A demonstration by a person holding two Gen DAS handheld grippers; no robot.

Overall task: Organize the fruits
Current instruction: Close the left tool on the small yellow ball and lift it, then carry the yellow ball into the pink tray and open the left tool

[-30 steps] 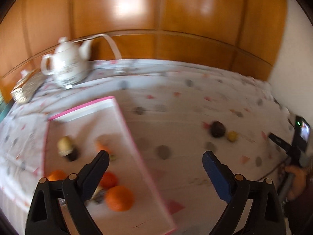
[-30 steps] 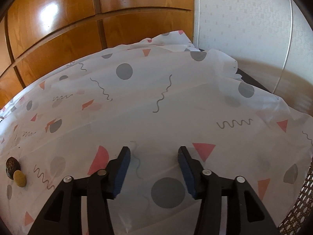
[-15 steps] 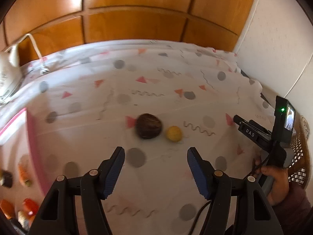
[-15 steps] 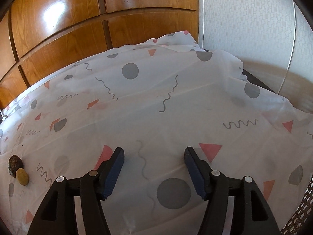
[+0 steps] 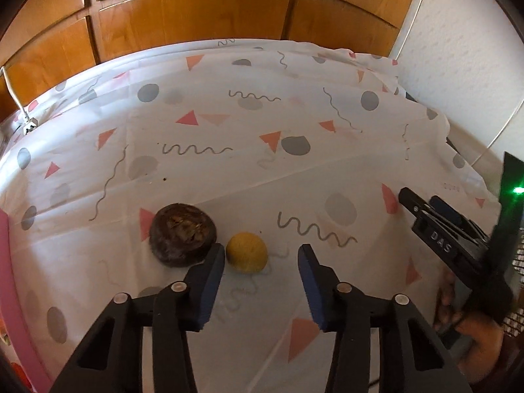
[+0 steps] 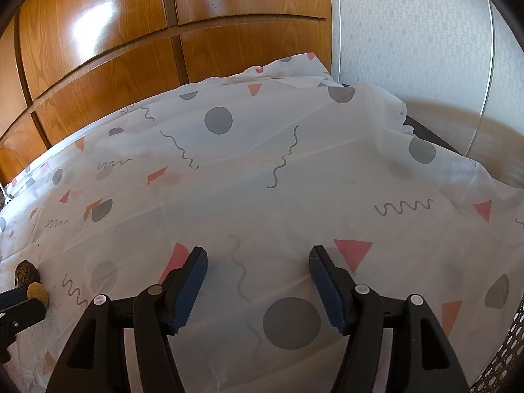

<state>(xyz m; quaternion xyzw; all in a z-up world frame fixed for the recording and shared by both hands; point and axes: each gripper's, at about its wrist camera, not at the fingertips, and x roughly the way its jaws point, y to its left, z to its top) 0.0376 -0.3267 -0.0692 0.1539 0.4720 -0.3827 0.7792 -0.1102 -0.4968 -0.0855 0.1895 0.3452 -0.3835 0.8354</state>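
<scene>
A small yellow fruit (image 5: 246,252) and a dark brown round fruit (image 5: 182,239) lie side by side on the patterned tablecloth (image 5: 262,131). My left gripper (image 5: 261,253) is open, its tips just short of the yellow fruit, which sits near the left finger (image 5: 209,281). My right gripper (image 6: 258,262) is open and empty over bare cloth; it also shows at the right of the left wrist view (image 5: 435,219). Both fruits show at the far left of the right wrist view, the yellow fruit (image 6: 38,293) and the brown fruit (image 6: 25,271).
A pink tray edge (image 5: 9,281) runs along the far left. Wooden wall panels (image 5: 196,9) stand behind the table. A white wall (image 6: 409,32) is at the right. A wicker object (image 6: 504,360) sits at the lower right.
My left gripper has swung right from the pink tray and closed in on the two fruits, jaws narrower. My right gripper's jaws have opened wider.
</scene>
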